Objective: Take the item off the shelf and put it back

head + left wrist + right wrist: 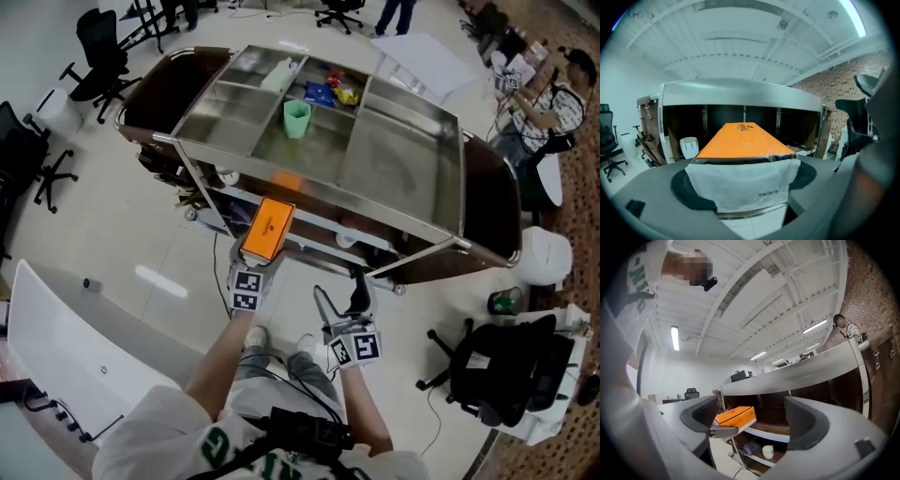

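Note:
An orange flat box [267,228] with a white near end is clamped in my left gripper [255,261], held level just in front of the steel cart's [319,192] front edge. In the left gripper view the box [740,140] runs straight ahead from between the jaws toward the dark open shelf [740,117] under the cart's top; the left gripper [744,185] is shut on its white end. My right gripper [341,298] hangs lower and to the right, open and empty. In the right gripper view [752,420] the box [736,416] shows at the left with the shelves behind it.
The cart's top tray holds a green cup [296,119] and blue and yellow packets [323,92]. A white cup [767,452] sits on a lower shelf. Office chairs [98,56] [497,375] stand around, a white table [56,347] at my left, a seated person [553,94] far right.

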